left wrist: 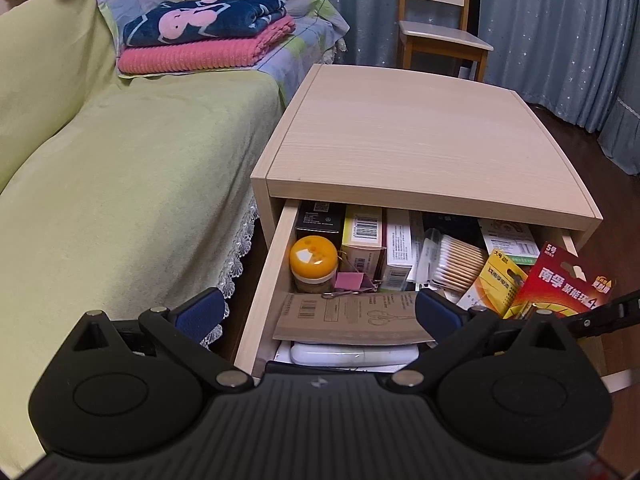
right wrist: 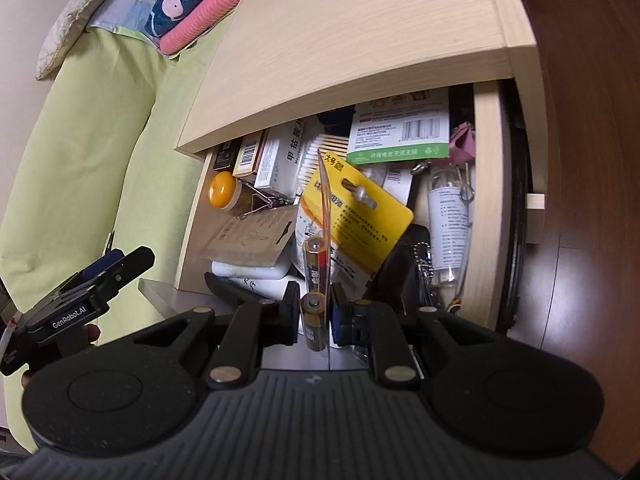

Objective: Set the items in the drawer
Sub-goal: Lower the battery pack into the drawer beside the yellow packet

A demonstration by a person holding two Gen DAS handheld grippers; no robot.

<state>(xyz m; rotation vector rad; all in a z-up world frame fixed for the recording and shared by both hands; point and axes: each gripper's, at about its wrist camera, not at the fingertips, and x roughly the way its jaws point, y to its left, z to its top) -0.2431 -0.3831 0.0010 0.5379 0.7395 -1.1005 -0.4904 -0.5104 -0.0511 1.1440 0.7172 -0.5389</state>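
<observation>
A light wood nightstand has its top drawer (left wrist: 266, 276) pulled out and crammed with boxes, a yellow-lidded jar (left wrist: 313, 258), cotton swabs (left wrist: 456, 266) and a yellow battery card (right wrist: 356, 216). My right gripper (right wrist: 316, 312) is shut on a red battery pack (left wrist: 560, 290), held edge-on over the drawer's front right part, its batteries (right wrist: 314, 320) between the pads. My left gripper (left wrist: 318, 310) stands open above the drawer's front left corner, holding nothing. It also appears at the left of the right wrist view as the left gripper (right wrist: 92, 288).
A bed with a green cover (left wrist: 120, 184) lies close on the left, with folded blankets (left wrist: 208, 36) at its far end. A wooden chair (left wrist: 440, 32) and blue curtains stand behind the nightstand top (left wrist: 420, 128). Dark wood floor (right wrist: 592, 160) runs along the right.
</observation>
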